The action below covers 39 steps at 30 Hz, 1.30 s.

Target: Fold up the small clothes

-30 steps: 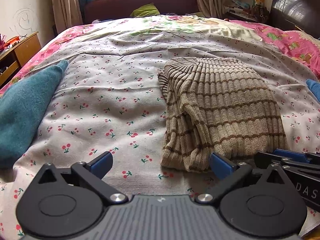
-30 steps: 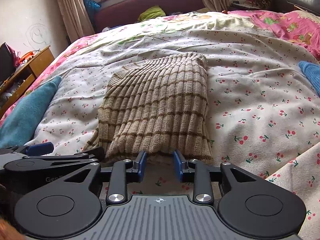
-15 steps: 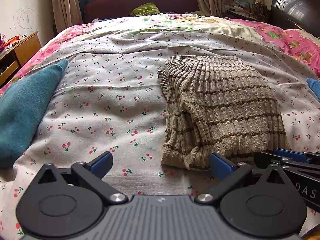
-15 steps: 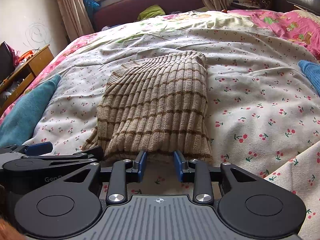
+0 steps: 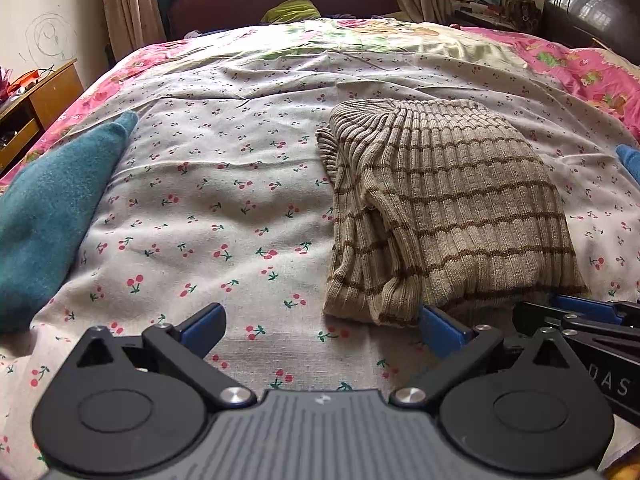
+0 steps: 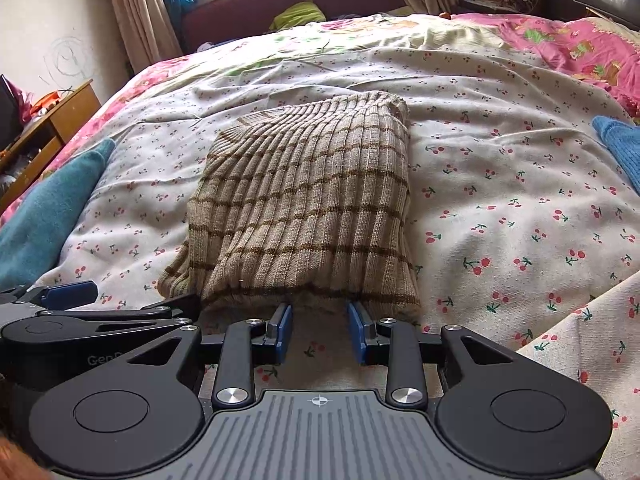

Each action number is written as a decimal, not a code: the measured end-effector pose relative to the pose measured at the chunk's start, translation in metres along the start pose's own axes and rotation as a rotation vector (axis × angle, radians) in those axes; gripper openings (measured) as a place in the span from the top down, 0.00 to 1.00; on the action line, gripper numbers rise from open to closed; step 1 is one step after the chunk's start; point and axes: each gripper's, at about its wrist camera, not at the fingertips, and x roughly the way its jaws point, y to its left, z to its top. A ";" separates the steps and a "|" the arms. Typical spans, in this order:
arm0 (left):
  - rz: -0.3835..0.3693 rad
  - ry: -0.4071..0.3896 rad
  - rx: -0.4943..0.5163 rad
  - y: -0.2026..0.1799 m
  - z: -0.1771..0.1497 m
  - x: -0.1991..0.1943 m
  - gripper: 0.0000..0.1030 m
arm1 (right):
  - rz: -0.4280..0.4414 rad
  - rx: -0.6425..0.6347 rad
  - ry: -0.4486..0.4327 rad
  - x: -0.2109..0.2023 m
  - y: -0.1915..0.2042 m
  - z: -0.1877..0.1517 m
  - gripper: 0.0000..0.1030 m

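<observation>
Both grippers, left (image 5: 320,326) spread wide, right (image 6: 319,330) part-open and empty, sit at the folded sweater's (image 6: 304,208) near hem, seemingly ready for another fold.

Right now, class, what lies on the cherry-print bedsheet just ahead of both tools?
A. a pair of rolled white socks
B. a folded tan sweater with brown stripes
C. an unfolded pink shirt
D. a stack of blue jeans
B: the folded tan sweater with brown stripes lies on the cherry-print bedsheet, just beyond both tools.
</observation>
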 end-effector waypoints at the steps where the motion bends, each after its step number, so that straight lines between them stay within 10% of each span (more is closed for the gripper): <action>1: -0.001 0.002 -0.001 0.000 0.000 0.000 0.00 | -0.001 0.000 0.002 0.001 0.000 0.000 0.70; 39: -0.012 0.016 -0.008 0.004 -0.006 0.006 0.00 | -0.033 -0.022 0.019 0.004 0.003 -0.004 0.67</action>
